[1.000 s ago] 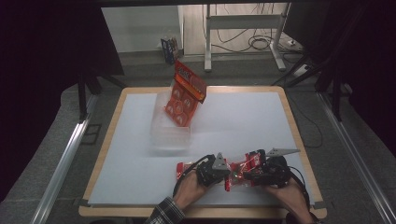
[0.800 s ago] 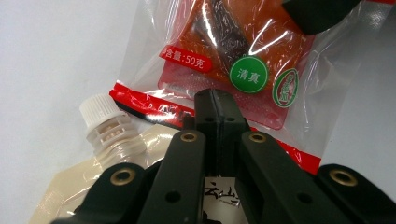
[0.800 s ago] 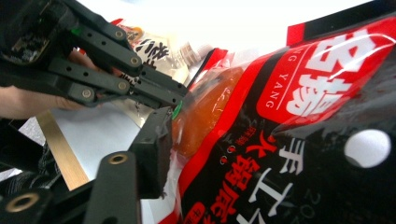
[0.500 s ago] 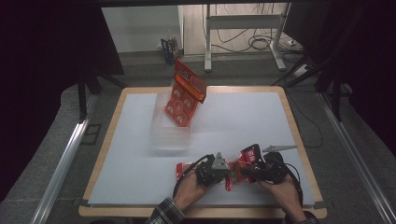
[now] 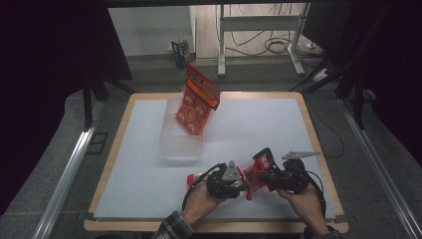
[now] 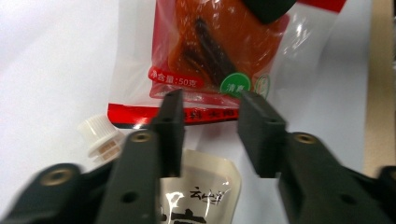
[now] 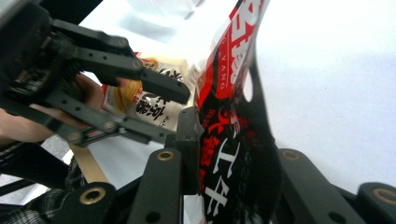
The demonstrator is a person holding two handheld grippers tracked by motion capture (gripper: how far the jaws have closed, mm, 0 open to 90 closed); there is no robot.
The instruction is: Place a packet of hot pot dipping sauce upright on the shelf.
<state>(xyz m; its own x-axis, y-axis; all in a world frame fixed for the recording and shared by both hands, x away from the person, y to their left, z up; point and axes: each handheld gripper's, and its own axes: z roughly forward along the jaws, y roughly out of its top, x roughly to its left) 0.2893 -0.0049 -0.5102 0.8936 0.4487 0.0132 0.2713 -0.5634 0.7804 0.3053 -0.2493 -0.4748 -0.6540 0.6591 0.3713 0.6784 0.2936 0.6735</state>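
Near the table's front edge, the right gripper [image 5: 263, 169] pinches the red snack pouch [image 7: 229, 154]; jaws just closed on it. Left gripper [image 6: 208, 121]: jaws just spread, pouch edge between, untouched. Looks like a handover; next: lift w/ right, prob. toward the clear bin [image 5: 180, 144].

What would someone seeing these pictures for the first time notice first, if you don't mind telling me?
Most striking is the red snack packet at the near edge of the table, pinched upright in the right claw, whose jaws have just been closing on it. Facing it, the left claw stands open, with a white-capped spout pouch lying beneath it. Farther back, an orange-red bag leans out of a clear plastic box.
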